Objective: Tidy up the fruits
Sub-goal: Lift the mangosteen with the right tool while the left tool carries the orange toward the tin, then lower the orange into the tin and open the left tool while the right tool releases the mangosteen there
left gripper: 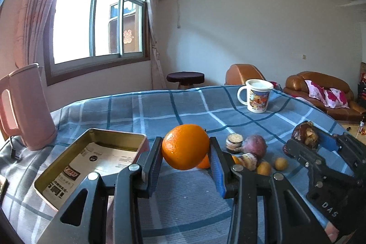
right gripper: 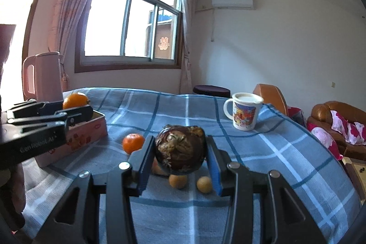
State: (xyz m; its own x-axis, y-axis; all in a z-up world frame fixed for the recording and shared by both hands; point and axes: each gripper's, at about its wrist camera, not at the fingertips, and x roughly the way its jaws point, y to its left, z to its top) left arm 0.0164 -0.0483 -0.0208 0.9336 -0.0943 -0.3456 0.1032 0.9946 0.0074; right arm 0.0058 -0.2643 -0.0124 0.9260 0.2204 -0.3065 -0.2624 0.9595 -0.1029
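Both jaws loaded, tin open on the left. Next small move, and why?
Probably carry the left gripper leftward over the open tin and lower the orange in. The orange is clamped clear of the cloth, the tin sits just beside it, and the right gripper holds a dark brown fruit farther off.

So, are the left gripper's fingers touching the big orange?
Touching. In the left wrist view both fingers of the left gripper press the sides of the big orange, holding it above the cloth.
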